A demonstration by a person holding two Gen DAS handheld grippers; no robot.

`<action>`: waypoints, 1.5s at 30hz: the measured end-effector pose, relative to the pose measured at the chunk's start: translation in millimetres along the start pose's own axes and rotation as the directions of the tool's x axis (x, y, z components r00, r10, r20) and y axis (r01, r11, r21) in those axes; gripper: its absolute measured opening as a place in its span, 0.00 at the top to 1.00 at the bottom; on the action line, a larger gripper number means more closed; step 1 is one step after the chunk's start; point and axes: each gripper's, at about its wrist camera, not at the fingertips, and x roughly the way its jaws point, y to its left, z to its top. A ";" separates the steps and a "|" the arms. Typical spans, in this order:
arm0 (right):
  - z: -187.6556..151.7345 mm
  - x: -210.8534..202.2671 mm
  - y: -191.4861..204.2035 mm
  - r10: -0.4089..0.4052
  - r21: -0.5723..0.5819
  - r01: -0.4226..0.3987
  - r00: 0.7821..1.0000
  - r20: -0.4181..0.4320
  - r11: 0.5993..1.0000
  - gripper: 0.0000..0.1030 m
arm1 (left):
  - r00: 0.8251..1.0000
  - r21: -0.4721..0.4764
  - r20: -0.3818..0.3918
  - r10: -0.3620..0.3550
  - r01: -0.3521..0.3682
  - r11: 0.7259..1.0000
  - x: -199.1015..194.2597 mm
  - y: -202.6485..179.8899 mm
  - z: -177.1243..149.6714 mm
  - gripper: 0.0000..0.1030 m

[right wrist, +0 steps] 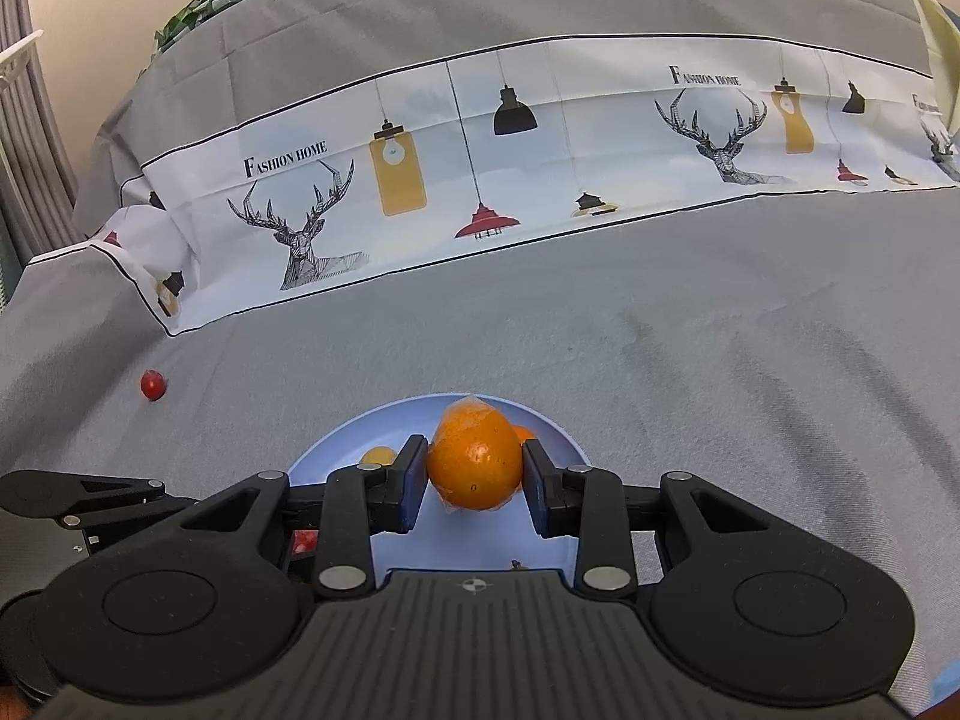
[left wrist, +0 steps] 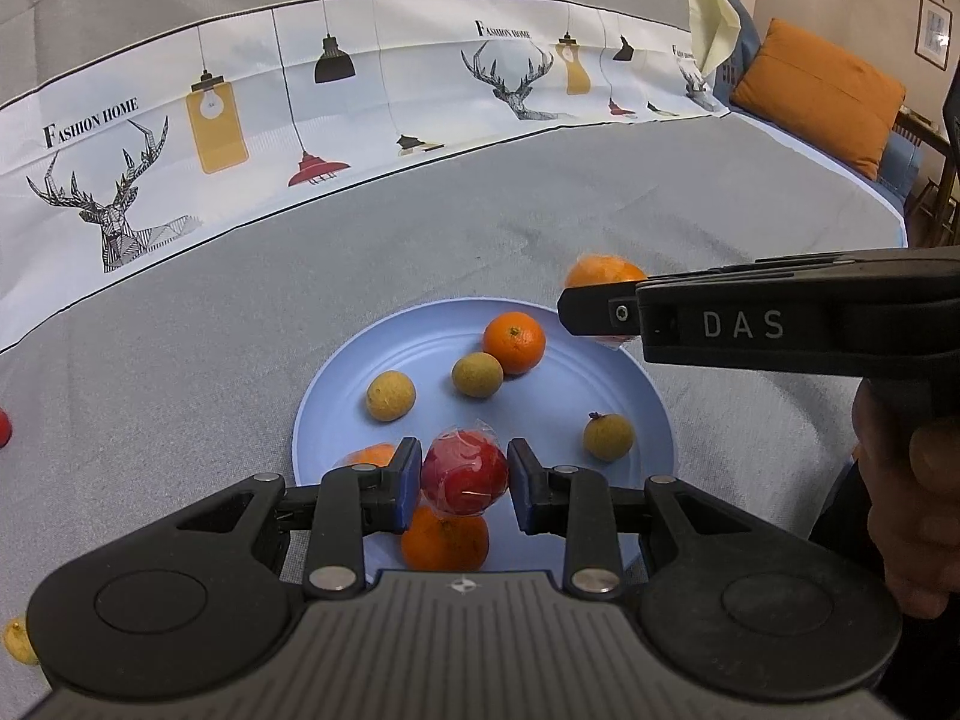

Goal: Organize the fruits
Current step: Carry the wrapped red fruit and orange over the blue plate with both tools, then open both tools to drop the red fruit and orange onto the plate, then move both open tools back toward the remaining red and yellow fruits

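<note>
Over plate [left wrist: 336, 396], both fruits [left wrist: 465, 477] apparently clamped.

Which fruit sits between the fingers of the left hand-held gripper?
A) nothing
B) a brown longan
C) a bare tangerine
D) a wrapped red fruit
D: the left hand-held gripper has its pads on a red fruit in clear wrap, above the blue plate.

A home, likely a living room: a grey cloth [left wrist: 540, 210] covers a soft seat, an orange cushion [left wrist: 816, 96] lies at its far right corner, and framed pictures [left wrist: 933, 33] hang on the wall.
</note>
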 end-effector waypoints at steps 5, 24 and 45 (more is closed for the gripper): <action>-0.5 0.7 0.0 0.000 0.000 0.000 1.000 -0.003 1.000 0.66 | 1.000 0.001 -0.001 0.001 -0.001 1.000 0.4 -0.3 -0.5 0.67; -2.6 2.1 1.8 0.003 -0.001 -0.003 1.000 -0.003 1.000 0.66 | 1.000 0.009 0.008 0.006 -0.006 1.000 0.0 -1.7 -1.9 0.74; -1.1 -0.6 -1.0 -0.028 0.020 0.027 1.000 0.006 0.999 0.46 | 0.984 -0.194 -0.028 0.177 -0.179 0.964 -6.2 42.6 3.8 0.61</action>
